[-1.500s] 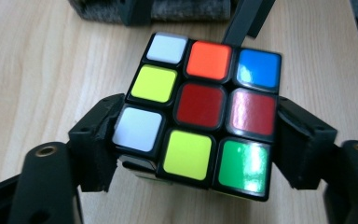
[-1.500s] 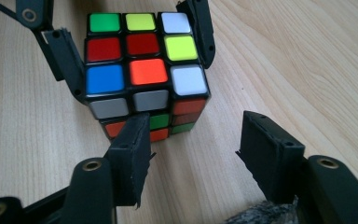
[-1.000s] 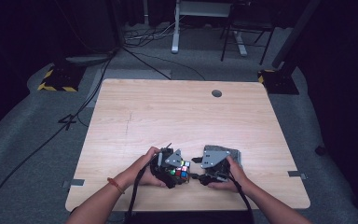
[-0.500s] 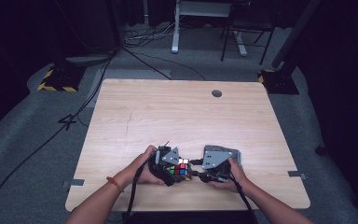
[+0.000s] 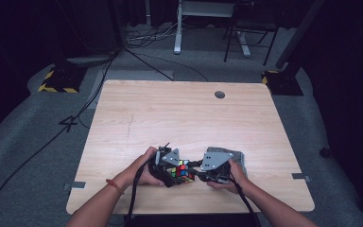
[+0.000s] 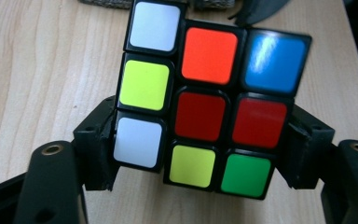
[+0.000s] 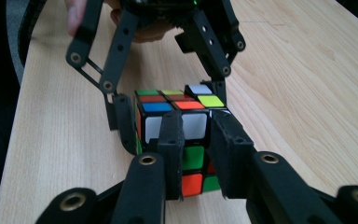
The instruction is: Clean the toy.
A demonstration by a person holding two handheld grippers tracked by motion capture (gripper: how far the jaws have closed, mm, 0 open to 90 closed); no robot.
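Cube (image 6: 204,100) sits clamped in left tongs (image 6: 200,156) (right tongs (image 7: 196,154) closing alongside).

Dim room, with the desk (image 5: 189,118) lit evenly from above and the surroundings near black. Glare streaks the cube's (image 6: 205,100) blue sticker (gripper views slightly soft up close).

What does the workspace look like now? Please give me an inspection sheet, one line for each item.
Surface: light wooden table, round hole near its far edge.
Job's things: scrambled puzzle cube at the near edge, its side layer twisted out of line.
Clutter: nothing seen.
Grippers: left gripper shut on the cube's sides; right gripper has just been closing, its pads at the cube's near face.
Cables: black cables trail from both grippers; more lie on the floor.
Surroundings: dark room, grey floor, striped stand bases, metal frame legs.
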